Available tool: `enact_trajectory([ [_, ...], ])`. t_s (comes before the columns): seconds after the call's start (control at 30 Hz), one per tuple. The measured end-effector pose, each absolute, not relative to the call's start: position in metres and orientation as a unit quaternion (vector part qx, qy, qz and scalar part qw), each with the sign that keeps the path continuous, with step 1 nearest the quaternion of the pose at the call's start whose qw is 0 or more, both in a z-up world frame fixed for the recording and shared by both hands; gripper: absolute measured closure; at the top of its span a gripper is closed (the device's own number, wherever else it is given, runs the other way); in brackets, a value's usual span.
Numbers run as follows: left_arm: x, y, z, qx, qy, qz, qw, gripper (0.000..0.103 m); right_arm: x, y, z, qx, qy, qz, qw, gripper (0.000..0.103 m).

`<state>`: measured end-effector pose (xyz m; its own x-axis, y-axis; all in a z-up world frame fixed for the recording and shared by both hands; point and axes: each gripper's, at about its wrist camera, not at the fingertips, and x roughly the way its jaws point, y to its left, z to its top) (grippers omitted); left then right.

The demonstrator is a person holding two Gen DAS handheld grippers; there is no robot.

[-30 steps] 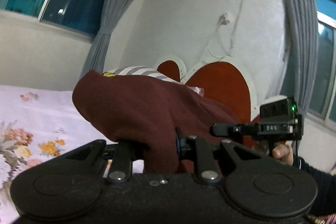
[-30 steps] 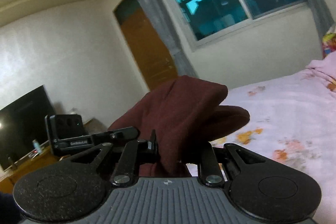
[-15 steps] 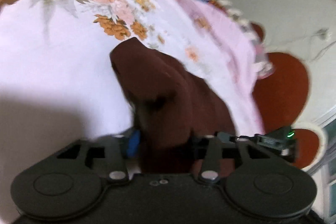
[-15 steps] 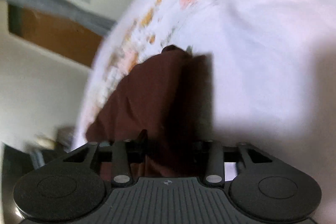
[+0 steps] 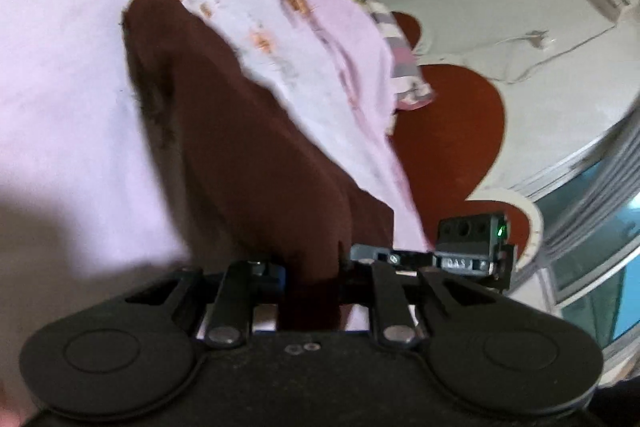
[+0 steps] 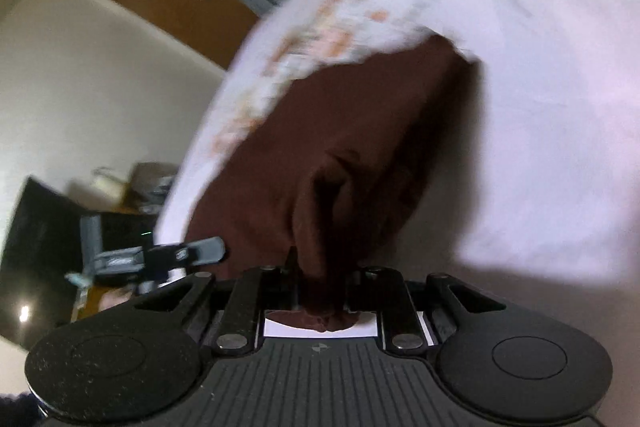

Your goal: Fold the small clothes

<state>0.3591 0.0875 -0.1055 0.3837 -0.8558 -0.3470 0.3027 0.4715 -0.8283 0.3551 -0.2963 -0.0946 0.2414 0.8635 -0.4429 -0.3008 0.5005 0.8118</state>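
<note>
A dark maroon cloth garment point(image 5: 248, 147) is being pinched by both the left gripper point(image 5: 314, 269) and the right gripper point(image 6: 322, 277), and is being draped onto the pink floral bedsheet point(image 5: 68, 99).

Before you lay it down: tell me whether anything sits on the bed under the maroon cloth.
Nothing visible does. Both grippers, left and right, are shut on the cloth, and the floral sheet beside it shows bare. The patch under the cloth is hidden.
</note>
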Motion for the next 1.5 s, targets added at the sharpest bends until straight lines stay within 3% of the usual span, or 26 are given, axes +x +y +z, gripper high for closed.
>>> enact_trajectory([
  [0.07,0.349,0.084,-0.108,-0.333,0.423,-0.376,0.754,0.080,0.341,-0.302,-0.098,0.319,0.473,0.389,0.723,0.083],
  [0.1,0.354,0.077,-0.121,-0.328,0.447,-0.353,0.753,0.068,0.337,-0.300,-0.110,0.322,0.488,0.366,0.724,0.073],
  [0.13,0.360,0.069,-0.139,-0.319,0.483,-0.322,0.749,0.074,0.341,-0.292,-0.123,0.313,0.507,0.343,0.727,0.059],
  [0.23,0.346,0.088,-0.147,-0.366,0.488,-0.305,0.732,0.071,0.340,-0.310,-0.137,0.359,0.511,0.313,0.715,0.058],
  [0.27,0.339,0.093,-0.135,-0.348,0.480,-0.293,0.750,0.059,0.333,-0.318,-0.124,0.350,0.501,0.297,0.734,0.043],
  [0.3,0.329,0.098,-0.115,-0.313,0.458,-0.269,0.787,0.043,0.324,-0.328,-0.105,0.327,0.466,0.289,0.769,0.021],
  [0.37,0.320,0.096,-0.087,-0.256,0.423,-0.213,0.843,0.018,0.316,-0.328,-0.073,0.286,0.398,0.272,0.828,0.019],
  [0.4,0.324,0.087,-0.078,-0.235,0.406,-0.189,0.863,0.015,0.315,-0.323,-0.064,0.274,0.380,0.272,0.841,0.021],
  [0.43,0.331,0.076,-0.073,-0.224,0.395,-0.171,0.875,0.015,0.319,-0.312,-0.058,0.261,0.369,0.270,0.850,0.027],
  [0.47,0.338,0.065,-0.072,-0.217,0.391,-0.158,0.880,0.015,0.323,-0.300,-0.056,0.241,0.362,0.276,0.857,0.046],
  [0.5,0.343,0.052,-0.077,-0.188,0.400,-0.145,0.885,0.013,0.332,-0.283,-0.063,0.214,0.377,0.267,0.861,0.054],
  [0.53,0.349,0.039,-0.088,-0.142,0.426,-0.117,0.886,0.012,0.344,-0.267,-0.085,0.196,0.419,0.243,0.853,0.054],
  [0.6,0.343,0.028,-0.087,-0.111,0.421,-0.097,0.895,0.012,0.348,-0.253,-0.113,0.169,0.476,0.222,0.834,0.049],
  [0.67,0.311,0.028,-0.062,-0.082,0.406,-0.069,0.908,0.014,0.332,-0.262,-0.093,0.167,0.453,0.210,0.850,0.045],
  [0.73,0.273,0.025,-0.038,-0.043,0.371,-0.066,0.925,0.006,0.297,-0.277,-0.063,0.180,0.402,0.221,0.870,0.036],
  [0.8,0.229,0.019,-0.017,-0.017,0.343,-0.054,0.938,0.000,0.255,-0.284,-0.028,0.169,0.351,0.218,0.895,0.000],
  [1.0,0.146,-0.008,0.027,-0.013,0.302,-0.046,0.952,0.000,0.145,-0.286,0.034,0.132,0.296,0.193,0.926,0.000],
  [1.17,0.089,-0.029,0.038,-0.010,0.286,-0.052,0.957,0.000,0.062,-0.276,0.049,0.111,0.267,0.198,0.937,0.000],
  [1.5,0.031,-0.030,0.035,-0.028,0.263,-0.065,0.962,0.000,-0.009,-0.280,0.051,0.107,0.254,0.186,0.943,0.000],
])
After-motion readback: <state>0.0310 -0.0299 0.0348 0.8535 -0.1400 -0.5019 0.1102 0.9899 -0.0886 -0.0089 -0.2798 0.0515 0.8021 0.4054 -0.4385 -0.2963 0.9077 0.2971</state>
